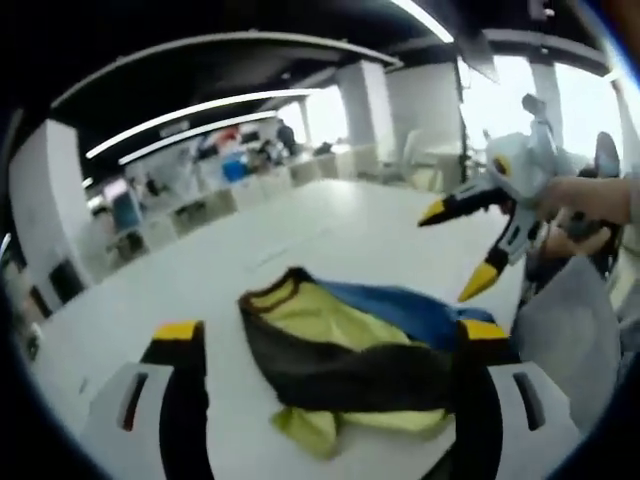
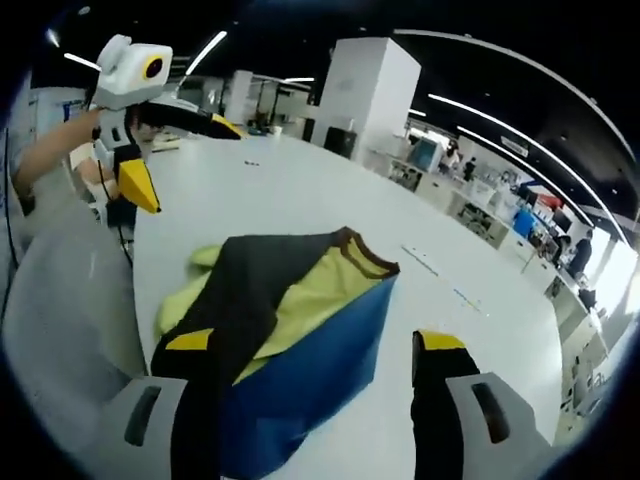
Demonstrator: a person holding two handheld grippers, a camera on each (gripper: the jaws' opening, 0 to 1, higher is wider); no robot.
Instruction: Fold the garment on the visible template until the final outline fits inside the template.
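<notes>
**Both grippers wide open above a crumpled garment**

Left gripper view: own left gripper point(image 1: 330, 340) rising from the bottom edge, two black jaws with yellow tips spread far apart, nothing clamped between them. Garment point(image 1: 350, 355) lying bunched on the white table point(image 1: 300, 230), just ahead of and between the jaws; dark brown panel across the middle, yellow-green fabric above and below it, blue fabric at the far side. Right-hand fingertip point(image 1: 485, 330) overlapping the blue and dark edge of the cloth; cannot tell whether touching it or merely in front. Left-hand fingertip apart from the cloth, over bare table. Right gripper point(image 1: 460, 250) entering from the right, held in a hand point(image 1: 590, 200), raised off the table, its yellow-tipped jaws parted and holding nothing.

Right gripper view: own right gripper point(image 2: 315, 345) at the bottom, jaws wide apart, empty. Left-hand fingertip point(image 2: 190, 340) overlapping the dark part of the cloth; contact not clear. Right-hand fingertip over bare table, beside the blue edge. Garment point(image 2: 300, 310) spread on the table point(image 2: 300, 190) between the jaws, collar toward the far side. Left gripper point(image 2: 180, 155) at upper left, lifted clear of the cloth, jaws open, gripping nothing.
</notes>
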